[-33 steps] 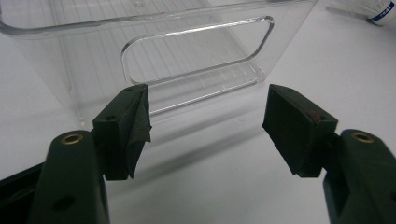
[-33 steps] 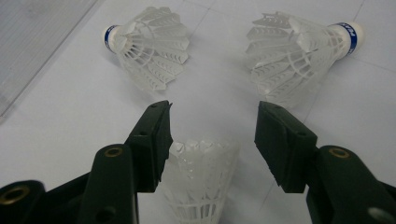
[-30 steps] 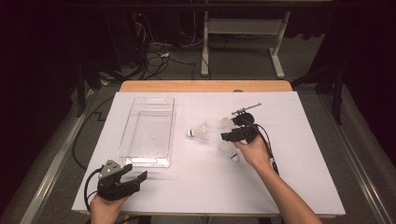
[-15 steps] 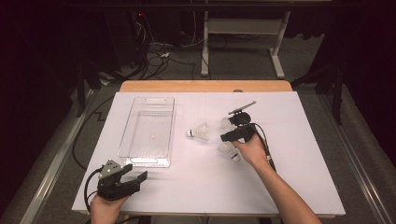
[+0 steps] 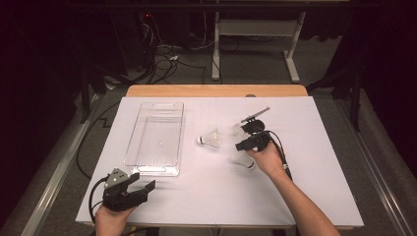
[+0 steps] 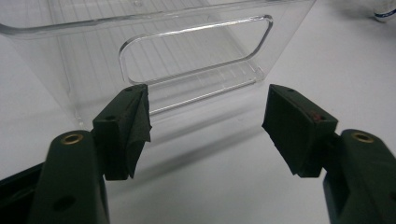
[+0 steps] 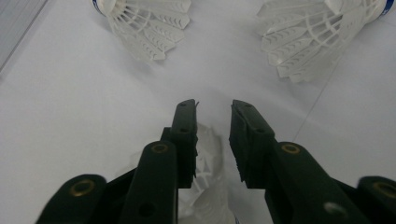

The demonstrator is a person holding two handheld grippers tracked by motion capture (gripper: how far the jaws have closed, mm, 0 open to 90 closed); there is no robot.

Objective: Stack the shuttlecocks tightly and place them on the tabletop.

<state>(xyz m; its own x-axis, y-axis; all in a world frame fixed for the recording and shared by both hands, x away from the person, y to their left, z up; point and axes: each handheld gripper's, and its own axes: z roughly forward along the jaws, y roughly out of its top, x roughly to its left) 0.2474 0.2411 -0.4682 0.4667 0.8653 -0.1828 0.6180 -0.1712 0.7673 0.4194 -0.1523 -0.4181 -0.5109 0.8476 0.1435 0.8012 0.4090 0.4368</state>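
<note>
Poised low over a white shuttlecock [image 7: 205, 186] lying on the bench [image 5: 314, 206] right of the clear bin [image 5: 156, 140], right gripper [image 7: 212, 112] fingers narrowed astride its feathers, long axis along them; left gripper [image 6: 205, 116] wide, unladen, beside the bin's near end.

shuttlecock [image 7: 205, 186] half hidden under jaws

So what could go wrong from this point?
The right gripper sits low over a shuttlecock with its jaws only slightly apart; closing there could crush the thin feathers or squeeze it out sideways. Two more shuttlecocks lie just ahead, so a forward push might knock them. The left gripper rests open near the clear bin and could nudge it.
</note>
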